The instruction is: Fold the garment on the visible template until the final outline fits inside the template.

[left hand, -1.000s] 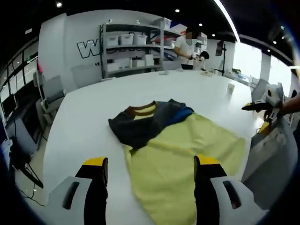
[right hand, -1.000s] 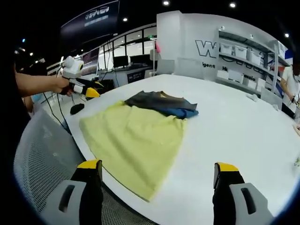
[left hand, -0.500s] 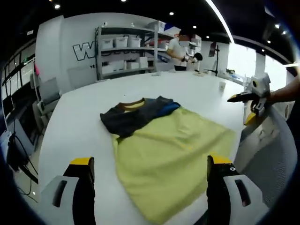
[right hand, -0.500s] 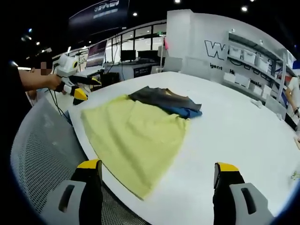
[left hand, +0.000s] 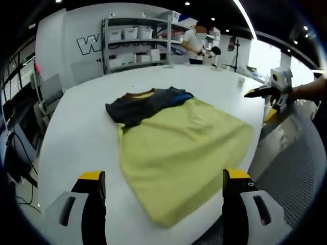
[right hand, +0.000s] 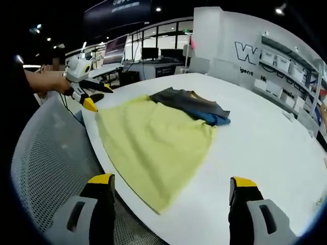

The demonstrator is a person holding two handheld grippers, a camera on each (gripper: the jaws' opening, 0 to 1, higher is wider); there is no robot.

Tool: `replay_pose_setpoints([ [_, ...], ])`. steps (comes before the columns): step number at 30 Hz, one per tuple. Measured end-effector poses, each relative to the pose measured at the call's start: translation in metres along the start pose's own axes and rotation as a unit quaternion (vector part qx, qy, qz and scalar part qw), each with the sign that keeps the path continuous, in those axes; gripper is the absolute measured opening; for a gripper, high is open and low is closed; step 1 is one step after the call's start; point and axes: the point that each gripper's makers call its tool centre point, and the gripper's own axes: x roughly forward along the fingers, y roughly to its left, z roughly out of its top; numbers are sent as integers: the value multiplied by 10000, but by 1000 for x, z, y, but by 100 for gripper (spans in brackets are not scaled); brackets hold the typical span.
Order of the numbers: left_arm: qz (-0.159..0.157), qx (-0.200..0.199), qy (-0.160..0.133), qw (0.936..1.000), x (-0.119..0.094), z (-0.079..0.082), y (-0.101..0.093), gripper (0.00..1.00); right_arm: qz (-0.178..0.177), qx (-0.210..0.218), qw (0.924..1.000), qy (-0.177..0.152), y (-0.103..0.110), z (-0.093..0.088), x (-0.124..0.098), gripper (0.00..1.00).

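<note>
A garment lies flat on the white table (left hand: 76,138): a wide pale-yellow panel (left hand: 179,148) with a dark grey and blue top part (left hand: 143,102) and a yellow-brown collar at its far end. In the right gripper view the yellow panel (right hand: 153,143) reaches the table's near edge and the dark part (right hand: 191,104) lies beyond it. My left gripper (left hand: 161,196) is open above the near hem, holding nothing. Over the table edge my right gripper (right hand: 171,201) also stands open and empty. Each gripper appears in the other's view, the right gripper (left hand: 268,99) at the table's right edge and the left gripper (right hand: 84,89) at the far left.
A grey mesh chair back (right hand: 51,168) stands against the table's near edge. Shelves with white bins (left hand: 138,46) line the back wall, where a person (left hand: 196,46) stands. Desks with monitors (right hand: 148,56) lie past the table. Small items (left hand: 240,80) sit far off on the table.
Both views have drawn back and risen a little, so more of the yellow panel and the chair shows. The garment has not moved and both grippers stay open.
</note>
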Motion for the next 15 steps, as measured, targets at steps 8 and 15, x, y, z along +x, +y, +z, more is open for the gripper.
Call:
replay_pose_setpoints([
  [8, 3, -158, 240, 9996, -1, -17, 3, 81, 150, -36, 9997, 179, -1, -8, 2, 83],
  [15, -135, -228, 502, 9984, -5, -36, 0, 69, 415, -54, 9984, 369, 4, -19, 5, 72],
])
